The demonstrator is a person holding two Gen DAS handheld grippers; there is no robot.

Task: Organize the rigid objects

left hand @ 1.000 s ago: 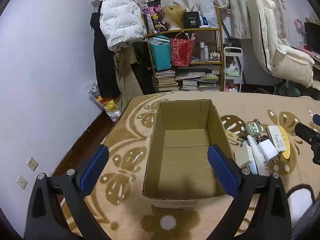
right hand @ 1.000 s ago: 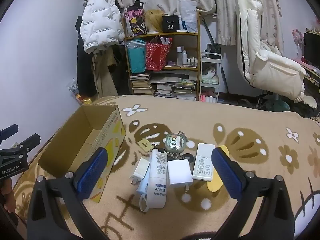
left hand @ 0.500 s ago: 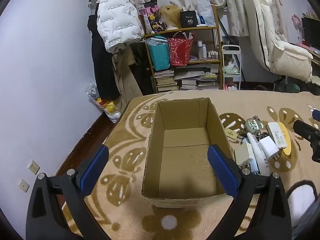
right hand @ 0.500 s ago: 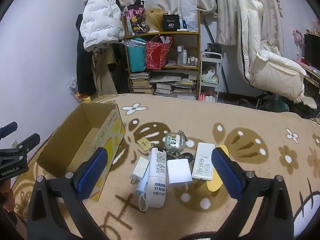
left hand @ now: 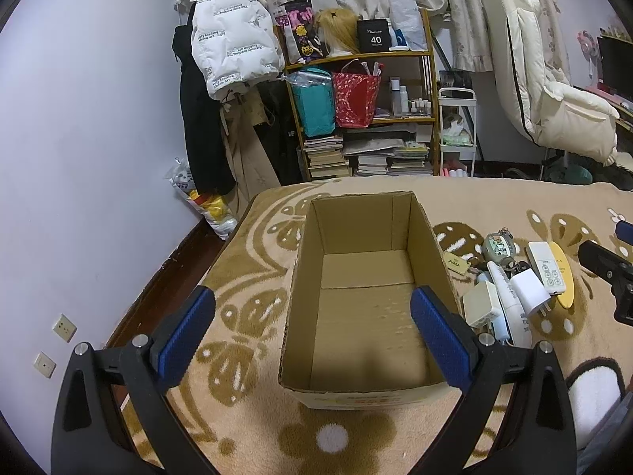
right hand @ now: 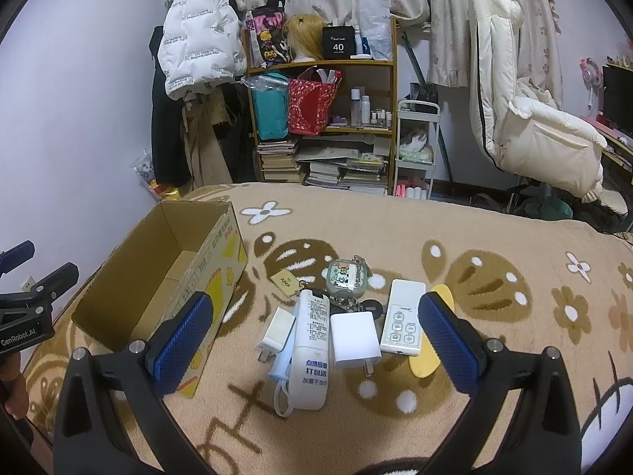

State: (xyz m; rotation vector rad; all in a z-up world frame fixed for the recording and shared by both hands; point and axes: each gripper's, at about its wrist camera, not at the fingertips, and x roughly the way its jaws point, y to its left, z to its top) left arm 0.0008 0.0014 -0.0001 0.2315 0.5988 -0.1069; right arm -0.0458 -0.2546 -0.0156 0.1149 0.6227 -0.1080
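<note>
Chargers [right hand: 353,338], tube [right hand: 312,352], remote [right hand: 403,322] — small, light, stiff, likely slick plastic; pinch each across its narrow sides. White mostly (keychain [right hand: 344,277] coloured), clustered on the blanket [right hand: 494,237] just right of the empty box [left hand: 356,316]. Right claw [right hand: 316,346] wide above them; left claw [left hand: 312,334] wide over box.

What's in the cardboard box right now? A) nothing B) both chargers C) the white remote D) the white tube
A: the cardboard box shows only its bare floor, while the white remote, white tube and both chargers lie on the blanket beside it.
</note>
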